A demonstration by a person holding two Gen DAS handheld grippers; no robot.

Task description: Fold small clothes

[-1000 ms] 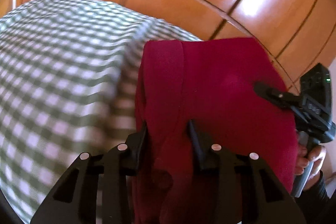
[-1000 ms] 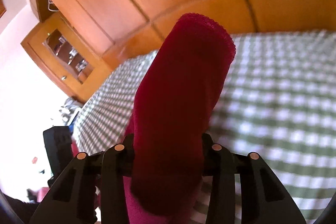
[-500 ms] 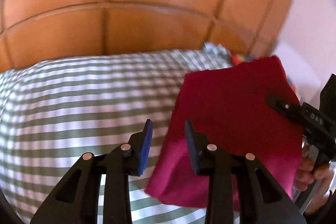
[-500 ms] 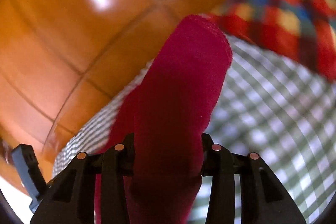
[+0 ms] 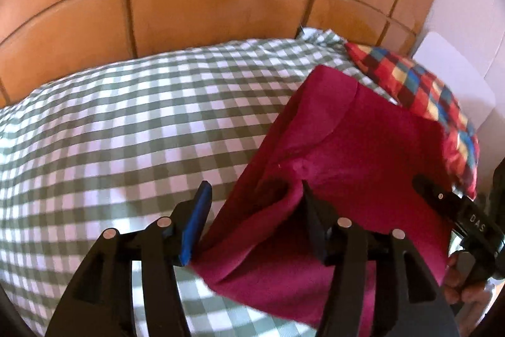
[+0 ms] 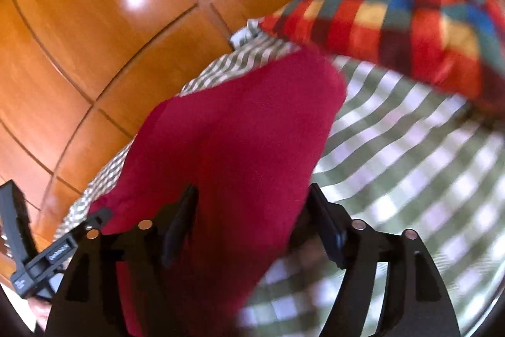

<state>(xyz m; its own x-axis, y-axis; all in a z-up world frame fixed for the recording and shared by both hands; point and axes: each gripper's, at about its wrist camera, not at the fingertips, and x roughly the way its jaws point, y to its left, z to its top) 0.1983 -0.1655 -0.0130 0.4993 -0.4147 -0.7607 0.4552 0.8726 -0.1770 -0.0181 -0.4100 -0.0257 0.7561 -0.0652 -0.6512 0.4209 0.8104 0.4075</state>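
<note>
Only readable writing is "DAS" on the right gripper [image 5: 448, 204]. Left gripper [image 5: 252, 210] is spread wide, red cloth [image 5: 347, 153] bunched against one finger. The right one looks parted too, cloth draped between, though grip's unclear. Cloth's over the checked bed [image 5: 110, 131], near a colorful pillow [image 5: 419, 84].

Red garment [image 6: 240, 153] hides right jaws' gap; patchwork pillow [image 6: 410, 21] motion-blurred.
</note>
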